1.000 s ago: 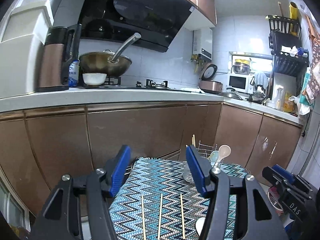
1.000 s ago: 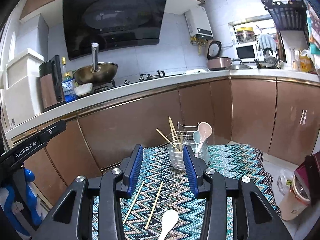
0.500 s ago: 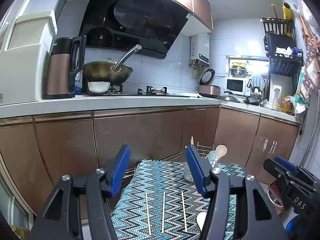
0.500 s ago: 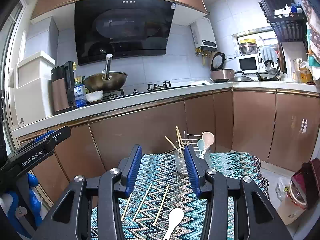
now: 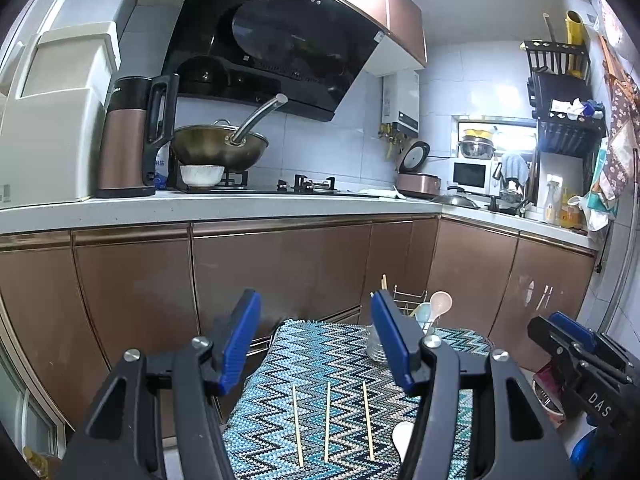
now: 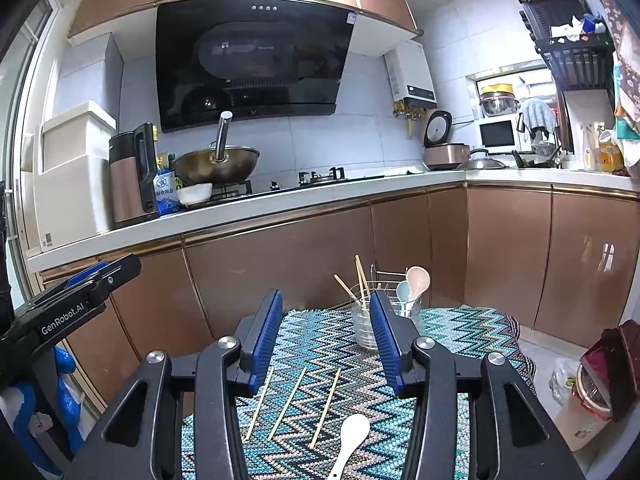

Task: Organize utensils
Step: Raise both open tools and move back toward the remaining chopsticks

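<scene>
Three wooden chopsticks (image 6: 293, 402) lie side by side on a zigzag-patterned cloth (image 6: 320, 344), with a white spoon (image 6: 352, 438) to their right. They also show in the left wrist view (image 5: 327, 420). At the cloth's far end a clear glass (image 6: 362, 326) holds chopsticks, and a holder beside it (image 6: 412, 312) holds a pink and a blue spoon (image 6: 416, 280). My left gripper (image 5: 316, 338) is open and empty, above the near cloth. My right gripper (image 6: 326, 338) is open and empty, also above the cloth.
Brown kitchen cabinets (image 6: 304, 256) stand behind the cloth-covered table under a white counter with a wok (image 6: 216, 166), a kettle (image 6: 132, 176) and a rice cooker (image 6: 444, 148). A red-lidded container (image 6: 596, 384) sits on the floor at the right.
Both grippers have pulled back and tilted up: the table and utensils sit lower and farther in both views. Both stay open and empty.
</scene>
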